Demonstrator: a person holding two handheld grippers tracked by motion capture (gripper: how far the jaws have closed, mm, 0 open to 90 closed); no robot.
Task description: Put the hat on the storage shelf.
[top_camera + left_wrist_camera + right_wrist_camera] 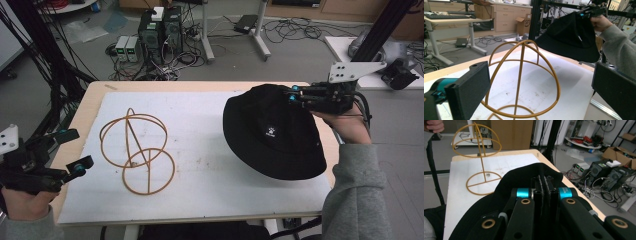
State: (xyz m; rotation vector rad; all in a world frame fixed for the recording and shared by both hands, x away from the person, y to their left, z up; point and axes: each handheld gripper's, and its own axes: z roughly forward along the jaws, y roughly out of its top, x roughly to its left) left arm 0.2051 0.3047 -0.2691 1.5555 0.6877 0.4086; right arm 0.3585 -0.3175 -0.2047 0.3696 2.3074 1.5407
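Here, the black bucket hat (272, 132) is hanging above the right side of the white mat (200, 195), its crown pinched between the pressed-together jaws of the right gripper (291, 94). Well apart on the left, a golden wire hat stand (136, 150) is standing upright. At the near left edge, the left gripper (72, 152) is hovering, jaws spread wide, holding nothing.

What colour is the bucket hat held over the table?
Black, with a small white logo; the hat shows best in the high view.
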